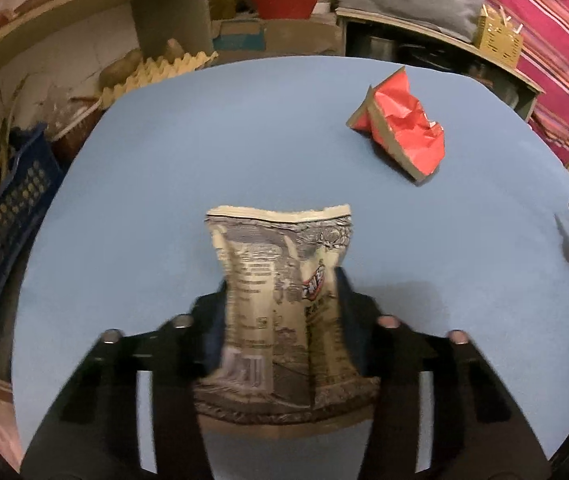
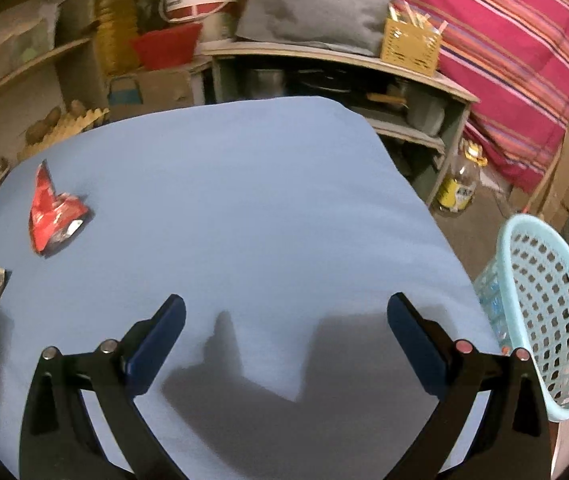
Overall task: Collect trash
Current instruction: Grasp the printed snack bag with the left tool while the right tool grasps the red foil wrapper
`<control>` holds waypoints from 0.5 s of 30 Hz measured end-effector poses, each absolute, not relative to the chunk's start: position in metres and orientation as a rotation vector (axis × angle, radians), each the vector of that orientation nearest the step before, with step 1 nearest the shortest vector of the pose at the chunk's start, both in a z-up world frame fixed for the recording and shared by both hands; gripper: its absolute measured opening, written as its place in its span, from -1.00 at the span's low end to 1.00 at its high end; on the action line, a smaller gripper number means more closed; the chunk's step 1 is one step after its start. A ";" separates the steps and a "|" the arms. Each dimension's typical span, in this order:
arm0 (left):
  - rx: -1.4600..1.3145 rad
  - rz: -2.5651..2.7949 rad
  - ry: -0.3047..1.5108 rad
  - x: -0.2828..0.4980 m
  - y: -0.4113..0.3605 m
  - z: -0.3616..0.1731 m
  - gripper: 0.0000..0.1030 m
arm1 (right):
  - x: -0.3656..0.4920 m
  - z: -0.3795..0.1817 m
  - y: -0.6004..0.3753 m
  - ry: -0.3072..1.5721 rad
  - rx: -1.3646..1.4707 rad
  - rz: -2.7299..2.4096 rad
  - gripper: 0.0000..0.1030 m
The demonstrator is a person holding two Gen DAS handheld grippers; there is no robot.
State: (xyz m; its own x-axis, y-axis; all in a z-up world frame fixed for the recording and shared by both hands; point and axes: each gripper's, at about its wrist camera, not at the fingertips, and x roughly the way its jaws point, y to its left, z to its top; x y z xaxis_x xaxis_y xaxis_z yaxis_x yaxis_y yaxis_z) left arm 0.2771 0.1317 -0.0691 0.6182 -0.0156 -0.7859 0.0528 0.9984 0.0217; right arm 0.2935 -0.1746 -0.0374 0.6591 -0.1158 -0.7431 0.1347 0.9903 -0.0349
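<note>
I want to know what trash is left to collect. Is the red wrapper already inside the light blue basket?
No: the red wrapper lies on the blue table, far from the light blue basket beside the table's other edge.

Tabletop [image 1: 244,128]: flat, covered edge to edge in plain light-blue material, corners rounded. Items lying on it: one crumpled red wrapper [image 1: 404,128], tan inner side partly showing, toward the far right part; one beige printed snack bag [image 1: 280,280], creased at its middle, at the near edge, well apart from the wrapper.
</note>
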 end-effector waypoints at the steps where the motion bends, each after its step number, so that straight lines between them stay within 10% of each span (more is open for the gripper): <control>1: 0.046 -0.046 0.900 0.278 0.133 -0.068 -0.46 | 0.294 -0.037 -0.169 0.838 0.021 -0.131 0.91; 15: 0.009 -0.045 0.853 0.296 0.157 -0.054 -0.70 | 0.324 -0.016 -0.055 0.790 -0.046 0.050 0.91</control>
